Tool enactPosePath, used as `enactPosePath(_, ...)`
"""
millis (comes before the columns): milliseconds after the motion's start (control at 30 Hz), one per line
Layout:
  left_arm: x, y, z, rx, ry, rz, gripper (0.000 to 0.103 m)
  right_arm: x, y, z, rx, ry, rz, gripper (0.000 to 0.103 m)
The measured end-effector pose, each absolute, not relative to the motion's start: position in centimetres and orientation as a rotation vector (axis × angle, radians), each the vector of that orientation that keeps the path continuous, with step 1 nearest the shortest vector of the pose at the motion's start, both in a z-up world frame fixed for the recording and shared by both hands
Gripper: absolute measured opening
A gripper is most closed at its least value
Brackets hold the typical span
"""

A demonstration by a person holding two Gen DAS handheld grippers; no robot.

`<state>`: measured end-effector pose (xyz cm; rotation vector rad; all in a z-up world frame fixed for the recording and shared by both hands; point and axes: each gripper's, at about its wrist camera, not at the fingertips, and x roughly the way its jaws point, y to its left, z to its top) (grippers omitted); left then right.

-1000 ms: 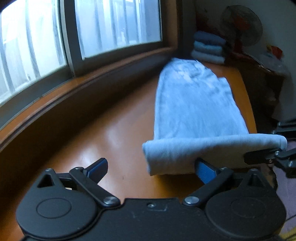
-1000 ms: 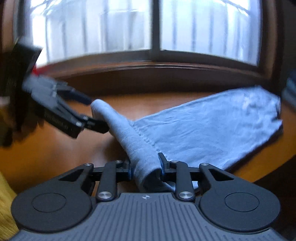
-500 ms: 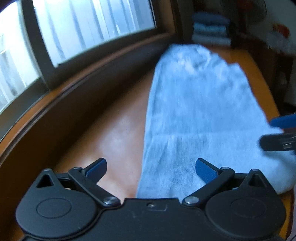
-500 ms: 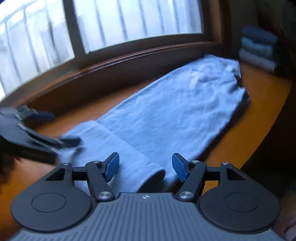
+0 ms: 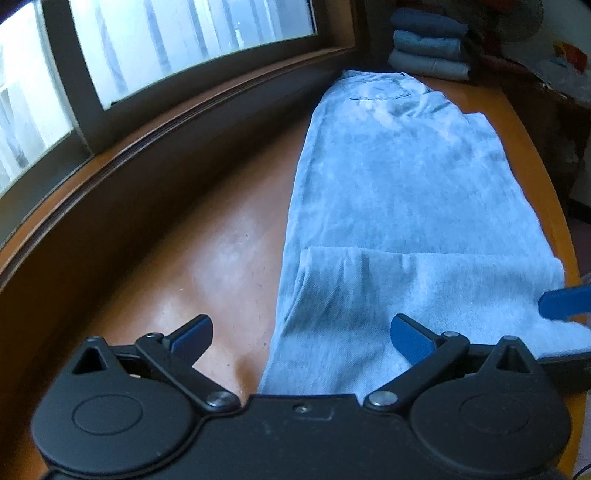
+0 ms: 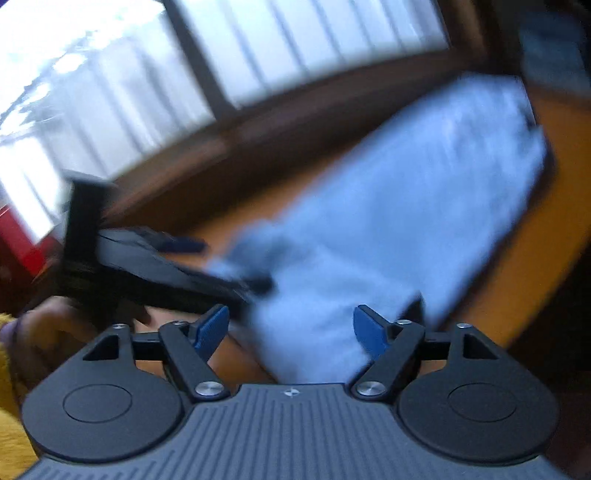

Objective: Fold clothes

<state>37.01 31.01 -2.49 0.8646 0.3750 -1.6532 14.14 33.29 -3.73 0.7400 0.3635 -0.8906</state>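
Light blue jeans (image 5: 399, 177) lie lengthwise on the orange-brown table (image 5: 207, 258), waist at the far end. Their near end is folded over as a flap (image 5: 424, 288). My left gripper (image 5: 301, 330) is open above the flap's left edge, touching nothing. One blue finger of my right gripper (image 5: 565, 301) shows at the flap's right side. In the blurred right wrist view, the jaws of my right gripper (image 6: 291, 326) are opening; the jeans (image 6: 424, 184) lie between the pads without being pressed. The left gripper (image 6: 221, 264) reaches in from the left.
A stack of folded clothes (image 5: 428, 44) sits at the table's far end, with a fan (image 5: 517, 22) behind it. A window (image 5: 184, 37) and its sill run along the left. The table's right edge (image 5: 546, 184) lies close to the jeans. A hand (image 6: 48, 332) holds the left gripper.
The raised, rolled hem has been carried forward and laid flat on the legs. My right gripper, shut on the cloth before, has let go and opened.
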Motion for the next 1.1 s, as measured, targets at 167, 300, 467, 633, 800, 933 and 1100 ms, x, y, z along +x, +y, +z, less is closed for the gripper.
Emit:
enactPosePath(167,36.8,30.6,-2.5,0.88,0.392,-1.644,0.103,13.7,33.6,-4.1,0.747,0.342,-0.839,0.085)
enactPosePath(300,37.1,30.0,-2.4,0.876,0.465,-1.629,0.103,13.9,34.4,-4.0,0.72,0.346,-0.767,0.103)
enactPosePath(467,36.8,29.5,-2.1,0.911,0.493,-1.614,0.103,14.1,33.8,-4.1,0.676,0.409,-0.725,0.103)
enactPosePath(633,36.9,28.8,-1.9,0.94,0.56,-1.591,0.103,12.7,32.9,-4.6,0.722,0.384,-0.64,0.103)
enactPosePath(800,37.6,27.3,-1.8,0.964,0.705,-1.558,0.103,13.2,33.8,-4.7,0.618,0.421,-0.614,0.103)
enactPosePath(933,38.7,27.1,-2.1,0.913,0.806,-1.549,0.103,14.2,34.7,-4.8,0.538,0.461,-0.638,0.103)
enactPosePath(1100,38.9,28.4,-2.3,0.865,0.753,-1.599,0.103,14.2,34.3,-4.5,0.589,0.46,-0.665,0.103)
